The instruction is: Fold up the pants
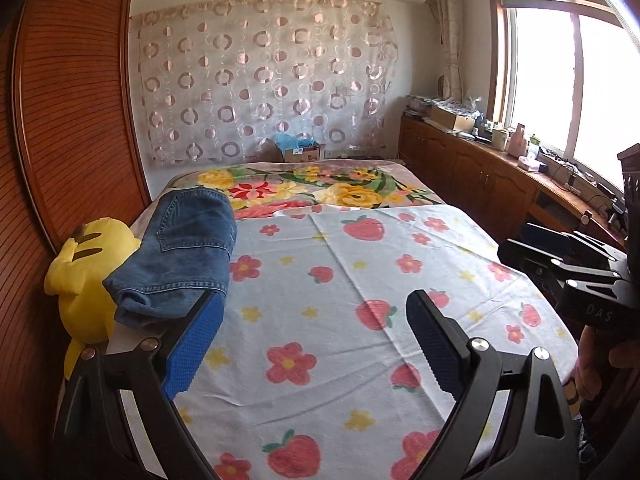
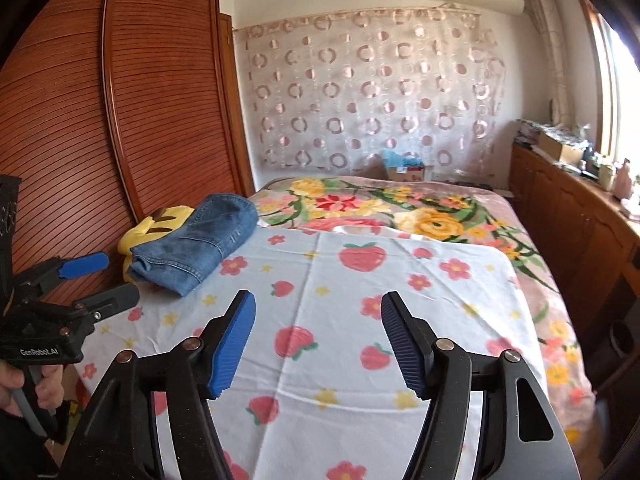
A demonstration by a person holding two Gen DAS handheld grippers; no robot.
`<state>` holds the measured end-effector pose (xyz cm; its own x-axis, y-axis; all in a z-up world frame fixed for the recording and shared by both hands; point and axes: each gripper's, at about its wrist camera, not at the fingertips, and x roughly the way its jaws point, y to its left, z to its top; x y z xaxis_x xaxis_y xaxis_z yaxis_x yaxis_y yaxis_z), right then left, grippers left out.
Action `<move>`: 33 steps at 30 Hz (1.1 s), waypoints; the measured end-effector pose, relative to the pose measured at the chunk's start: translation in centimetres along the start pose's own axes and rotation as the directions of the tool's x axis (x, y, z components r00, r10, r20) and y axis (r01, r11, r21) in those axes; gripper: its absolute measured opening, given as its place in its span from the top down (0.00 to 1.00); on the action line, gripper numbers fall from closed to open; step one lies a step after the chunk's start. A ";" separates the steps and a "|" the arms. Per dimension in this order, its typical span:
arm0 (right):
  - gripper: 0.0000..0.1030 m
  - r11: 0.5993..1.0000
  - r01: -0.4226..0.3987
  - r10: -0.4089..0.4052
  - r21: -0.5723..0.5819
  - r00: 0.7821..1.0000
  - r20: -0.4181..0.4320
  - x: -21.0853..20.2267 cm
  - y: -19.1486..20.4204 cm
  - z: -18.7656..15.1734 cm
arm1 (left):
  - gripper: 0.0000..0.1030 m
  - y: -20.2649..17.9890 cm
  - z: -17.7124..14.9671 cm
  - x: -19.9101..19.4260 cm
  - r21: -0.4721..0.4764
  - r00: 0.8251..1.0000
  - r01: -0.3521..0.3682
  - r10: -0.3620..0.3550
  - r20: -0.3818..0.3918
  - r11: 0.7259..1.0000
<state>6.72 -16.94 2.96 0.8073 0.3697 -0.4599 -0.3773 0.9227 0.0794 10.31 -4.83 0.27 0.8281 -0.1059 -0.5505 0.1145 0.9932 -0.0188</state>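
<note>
Left wrist view: left gripper (image 1: 316, 344) spread wide, nothing between its pads, hovering over the strawberry sheet (image 1: 344, 320). Jeans (image 1: 180, 252) lie folded at the sheet's far left edge, resting partly on a yellow plush (image 1: 86, 276) beside the wardrobe (image 1: 72, 100). Right gripper (image 1: 536, 248) visible at right, held above the sheet. Right wrist view: right gripper (image 2: 318, 344) released, jaws apart and empty, well clear of the jeans (image 2: 200, 244). Left gripper (image 2: 100, 280) at near left, a hand (image 2: 24, 392) on its handle. Floral blanket (image 2: 400, 204) covers the far bed.
</note>
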 end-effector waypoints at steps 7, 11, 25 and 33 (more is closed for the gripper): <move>0.23 0.999 0.044 -0.044 0.020 0.999 0.029 -3.6 0.7 -0.7 | 0.09 -1.7 0.0 -1.9 0.013 1.000 -0.007 0.007 0.021 1.000; 0.23 0.998 0.062 -0.064 0.033 0.996 0.055 -5.0 0.7 -0.6 | 0.09 -2.3 0.2 -3.5 0.028 0.999 -0.016 0.015 0.048 0.999; 0.23 0.996 0.080 -0.085 0.038 0.987 0.135 -7.2 0.7 -2.0 | 0.09 -1.7 0.7 -6.0 -0.008 0.993 -0.041 0.041 0.111 0.999; 0.23 0.996 0.080 -0.084 0.037 0.987 0.137 -7.2 -0.1 -2.3 | 0.09 -1.4 0.6 -6.0 -0.014 0.993 -0.045 0.046 0.111 0.999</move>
<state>-0.08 -19.96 4.27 0.8907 0.3021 -0.3397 -0.2944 0.9527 0.0755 5.52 -5.63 4.07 0.8884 -0.0649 -0.4545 0.0700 0.9975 -0.0056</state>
